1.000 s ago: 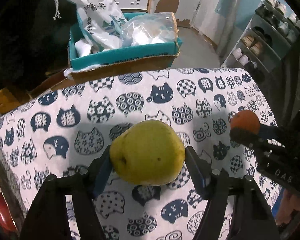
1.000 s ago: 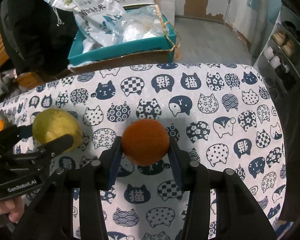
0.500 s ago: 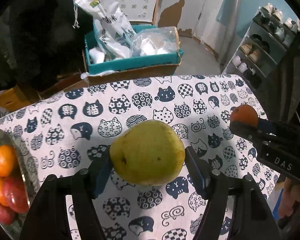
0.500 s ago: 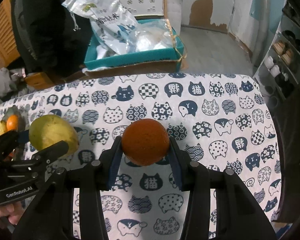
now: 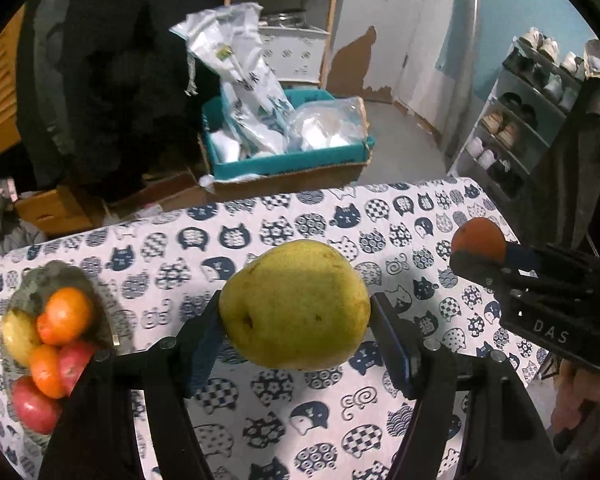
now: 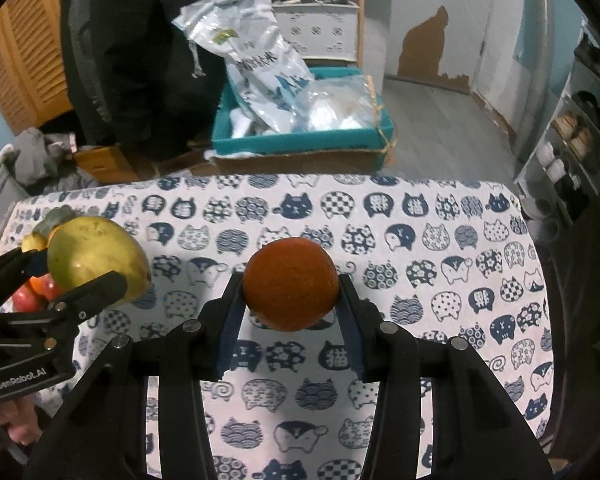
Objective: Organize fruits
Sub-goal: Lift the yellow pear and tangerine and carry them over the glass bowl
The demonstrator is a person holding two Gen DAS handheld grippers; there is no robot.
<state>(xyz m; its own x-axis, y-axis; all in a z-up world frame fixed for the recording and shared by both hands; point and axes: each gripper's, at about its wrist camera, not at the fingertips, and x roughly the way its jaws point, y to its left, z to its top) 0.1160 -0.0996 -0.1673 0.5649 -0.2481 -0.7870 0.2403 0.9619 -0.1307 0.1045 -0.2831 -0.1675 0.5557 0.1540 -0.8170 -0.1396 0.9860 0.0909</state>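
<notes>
Left tongs (image 5: 296, 332) grip pear (image 5: 296, 306), right tongs (image 6: 290, 300) grip orange (image 6: 291, 283) — bowl (image 5: 66, 276) clearest left.

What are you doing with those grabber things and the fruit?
A person is sorting fruit with a grabber in each hand. The left gripper has its jaws clamped on a yellow-green pear, and the right gripper is clamped on an orange. Both fruits hang above the cat-print tablecloth. At the left end of the table sits a fruit bowl already holding oranges and red and yellow fruits.
</notes>
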